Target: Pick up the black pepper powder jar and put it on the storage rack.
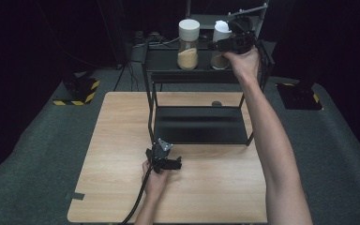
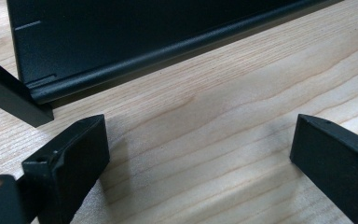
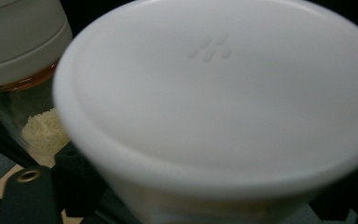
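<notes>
R hand-held gripper (image 1: 225, 44): jaws round white-lid jar (image 1: 221, 42), grip unclear | jar on rack (image 1: 206, 75) top shelf, far R, beside 2nd jar (image 1: 188, 44) | L hand-held gripper (image 1: 168, 164): released, near tabletop (image 1: 122, 140) | placing looks near done; retreat left

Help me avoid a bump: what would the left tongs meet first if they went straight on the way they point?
Likely the black rack's bottom shelf, straight ahead of the open left tongs across bare wooden tabletop.

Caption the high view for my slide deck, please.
Right gripper at a white-lidded jar on the black rack's top shelf; left gripper rests open on the table.
</notes>
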